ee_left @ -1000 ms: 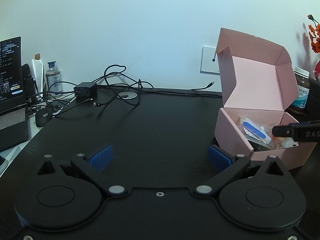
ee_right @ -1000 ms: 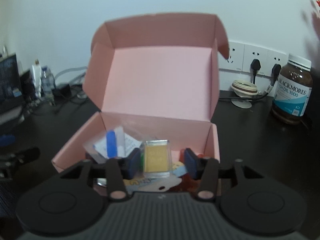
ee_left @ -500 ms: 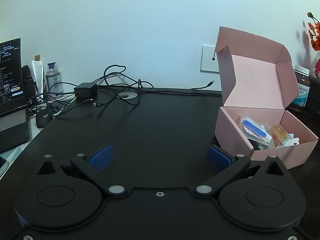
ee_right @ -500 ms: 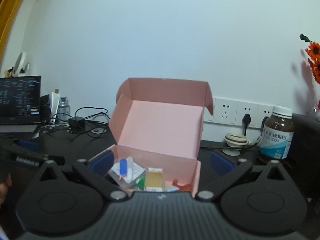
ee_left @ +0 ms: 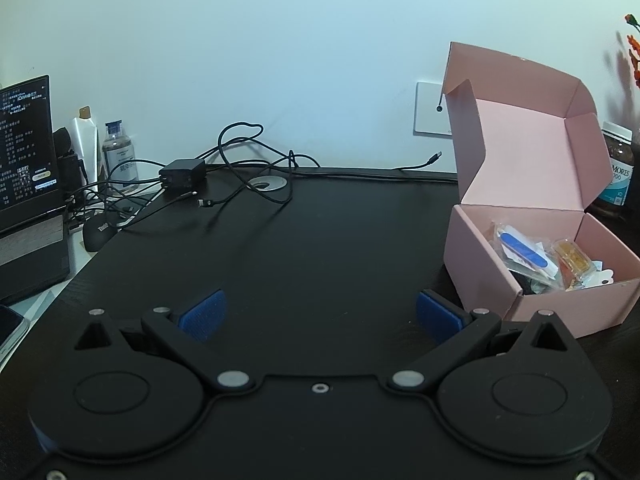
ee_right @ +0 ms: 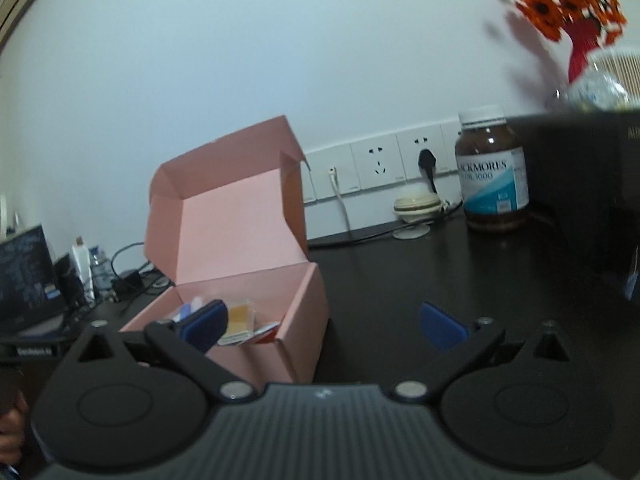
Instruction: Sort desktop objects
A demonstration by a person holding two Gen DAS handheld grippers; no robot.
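Note:
A pink cardboard box [ee_left: 480, 256] [ee_right: 260, 356] stands open on the black desk, its lid upright. Inside lie a clear packet with a blue strip [ee_left: 520, 246], a small clear case with a yellow pad [ee_left: 574, 258] [ee_right: 240, 318] and other small items. My left gripper [ee_left: 320, 314] is open and empty, low over bare desk to the left of the box. My right gripper [ee_right: 322, 326] is also open and empty; its left finger overlaps the box's front edge and its right finger is over the desk beside the box.
Tangled black cables and a charger [ee_left: 182, 172] lie at the back left, next to a laptop [ee_left: 28, 184], a mouse [ee_left: 98, 232] and a small bottle [ee_left: 120, 156]. A brown supplement jar [ee_right: 494, 176], wall sockets [ee_right: 376, 164], a black case [ee_right: 592, 200] and a red flower vase [ee_right: 582, 44] stand to the right.
My right gripper let go of the yellow case inside the box, opened, then pulled back and swung right. The left gripper has stayed still.

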